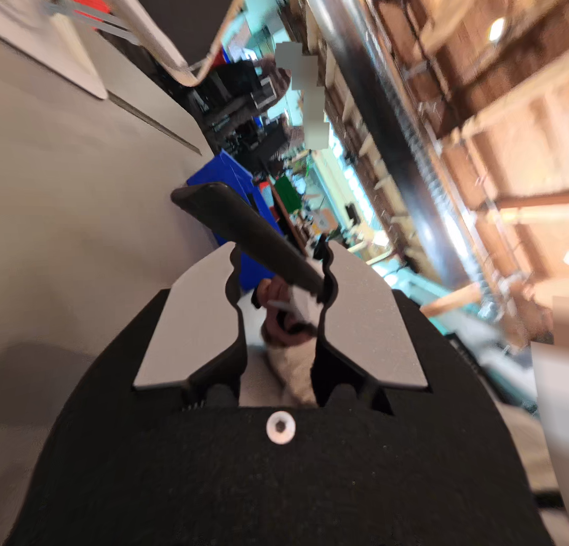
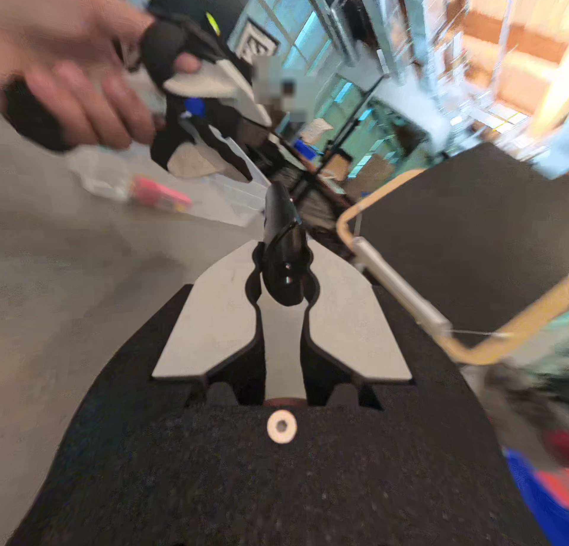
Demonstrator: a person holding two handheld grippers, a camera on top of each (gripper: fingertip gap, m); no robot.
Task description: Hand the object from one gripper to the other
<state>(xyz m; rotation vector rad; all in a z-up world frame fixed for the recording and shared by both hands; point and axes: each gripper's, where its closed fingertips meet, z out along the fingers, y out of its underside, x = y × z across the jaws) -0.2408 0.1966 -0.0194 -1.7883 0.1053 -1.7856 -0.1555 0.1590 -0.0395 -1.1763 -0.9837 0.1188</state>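
Object (image 2: 281,266), a black glossy piece, sits clamped in my right gripper (image 2: 281,272), poking toward 12 o'clock; my left gripper (image 2: 212,125) at 10 o'clock gapes, so I'd steady both, then close left before releasing

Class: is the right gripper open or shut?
Shut: the right gripper pinches the black object between both fingertips.

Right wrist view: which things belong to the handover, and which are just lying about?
Handover: black object; right gripper, shut on it; left gripper, open, apart from it.
Lying about: clear plastic packet; pink item beside it.
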